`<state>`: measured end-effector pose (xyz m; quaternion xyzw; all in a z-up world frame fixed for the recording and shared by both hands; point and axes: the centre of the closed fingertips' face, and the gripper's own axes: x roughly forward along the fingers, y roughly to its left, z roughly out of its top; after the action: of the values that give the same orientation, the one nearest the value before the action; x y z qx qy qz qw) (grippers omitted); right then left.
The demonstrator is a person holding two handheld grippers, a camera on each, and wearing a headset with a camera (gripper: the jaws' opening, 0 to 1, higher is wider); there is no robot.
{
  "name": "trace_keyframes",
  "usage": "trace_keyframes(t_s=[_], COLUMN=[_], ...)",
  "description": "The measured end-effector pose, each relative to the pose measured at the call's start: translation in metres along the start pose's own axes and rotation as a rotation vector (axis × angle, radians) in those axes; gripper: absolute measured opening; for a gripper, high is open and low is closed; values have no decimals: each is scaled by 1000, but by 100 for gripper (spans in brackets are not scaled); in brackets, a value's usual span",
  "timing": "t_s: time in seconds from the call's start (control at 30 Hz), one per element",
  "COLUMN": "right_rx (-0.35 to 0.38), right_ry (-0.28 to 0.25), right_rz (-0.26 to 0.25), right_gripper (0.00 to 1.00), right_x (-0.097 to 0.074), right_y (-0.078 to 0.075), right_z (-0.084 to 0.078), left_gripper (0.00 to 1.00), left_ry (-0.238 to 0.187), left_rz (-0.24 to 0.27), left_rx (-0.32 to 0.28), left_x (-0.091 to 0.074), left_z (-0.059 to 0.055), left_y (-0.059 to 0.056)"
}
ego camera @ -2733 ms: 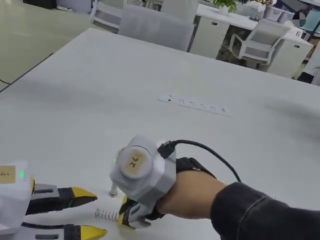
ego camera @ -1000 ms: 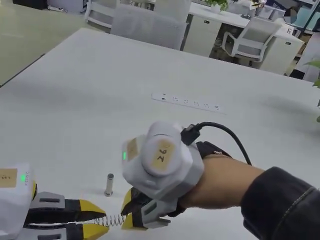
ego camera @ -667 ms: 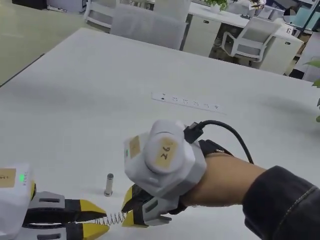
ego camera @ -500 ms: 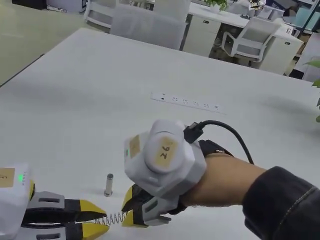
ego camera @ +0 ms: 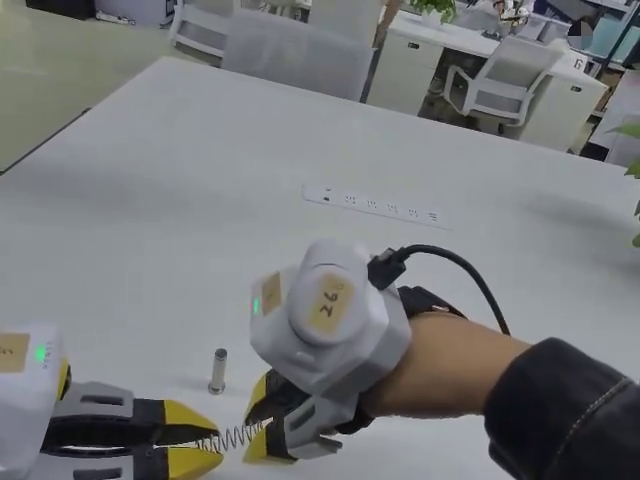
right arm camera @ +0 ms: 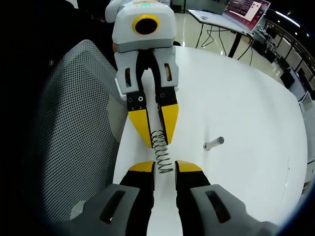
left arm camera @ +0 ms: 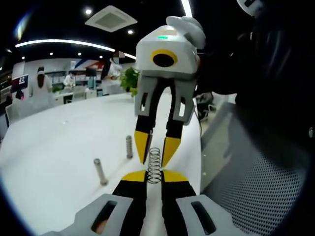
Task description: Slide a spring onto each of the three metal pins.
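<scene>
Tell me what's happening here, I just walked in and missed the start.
A person works two grippers over a white table. The left gripper and the right gripper each pinch one end of the same spring in their fingers. Two metal pins stand upright nearby, with no spring on either yet.

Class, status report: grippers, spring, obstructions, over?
Left gripper, right gripper: each shut on the spring, one end apiece. Pin upright nearby, bare. Nothing between.
</scene>
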<state>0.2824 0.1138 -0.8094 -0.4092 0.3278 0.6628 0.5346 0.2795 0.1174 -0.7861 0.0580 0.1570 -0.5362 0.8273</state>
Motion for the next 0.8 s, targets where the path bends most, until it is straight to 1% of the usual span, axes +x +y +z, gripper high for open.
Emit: trace_keyframes(t_s=[0.17,0.27,0.47,0.67,0.73,0.77,0.8], right_rx=[4,4,-4,-19,-20,-16,-16], right_ry=[7,8,7,-1,-11,-19,-25], right_rz=[5,6,-1,-15,-18,-16,-15], right_gripper=[13,12,9,9,9,9,9], right_x=[2,2,1,-4,-6,-7,-7], right_y=[1,2,1,0,0,0,1], right_z=[-2,-3,-3,3,6,8,10], left_gripper=[3,3,3,3,3,3,3], left_ry=[-14,-20,-19,-21,-18,-8,-10], left_rz=[-3,-3,-2,4,8,11,10], left_rx=[10,13,12,9,10,13,14], left_x=[-1,-1,0,-2,-2,-1,-1], left_z=[6,8,7,6,5,2,2], left_y=[-1,-1,-1,0,1,2,1])
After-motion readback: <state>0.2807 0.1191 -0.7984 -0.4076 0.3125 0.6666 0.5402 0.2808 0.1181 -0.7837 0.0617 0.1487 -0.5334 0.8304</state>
